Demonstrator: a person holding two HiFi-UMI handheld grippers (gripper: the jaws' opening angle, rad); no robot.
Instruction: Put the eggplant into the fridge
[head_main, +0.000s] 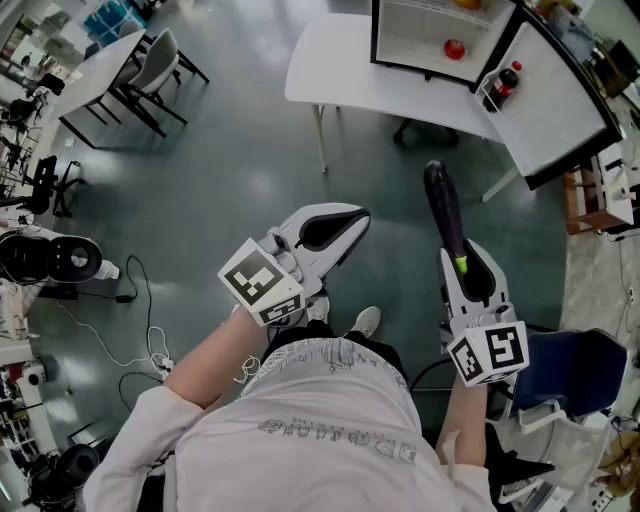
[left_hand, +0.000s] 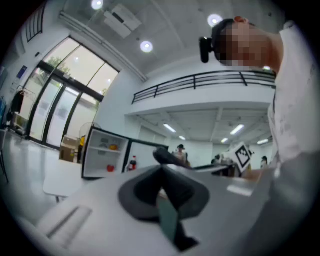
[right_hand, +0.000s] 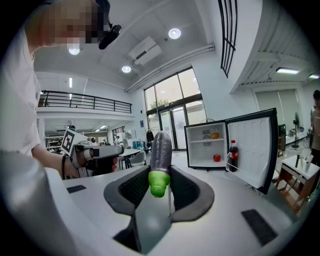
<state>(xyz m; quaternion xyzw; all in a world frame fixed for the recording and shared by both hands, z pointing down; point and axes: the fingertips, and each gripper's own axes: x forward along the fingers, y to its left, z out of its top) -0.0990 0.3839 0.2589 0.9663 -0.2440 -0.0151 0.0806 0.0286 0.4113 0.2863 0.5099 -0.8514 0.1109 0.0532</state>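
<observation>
currently the right gripper (right_hand: 160, 187) pinches the long dark purple eggplant (right_hand: 161, 150) just above its green stem cap, its body jutting toward the small white open-doored fridge (right_hand: 206, 146) on the white table (head_main: 330, 70), well apart from it. carrying it in well likely means a firm pinch, a level approach, and clearing the dark red-capped bottle (right_hand: 233, 156) in the door. the left gripper (head_main: 345, 218), jaws pressed together on nothing, hangs aside.

A long, glossy dark-purple eggplant (right_hand: 161, 150) with a green stem end sits clamped between the jaws of the right tool (right_hand: 161, 186), pointing forward. Ahead and well apart, a small fridge (right_hand: 202, 149) stands on a white counter (head_main: 330, 70), its door (right_hand: 252, 145) wide open.
</observation>
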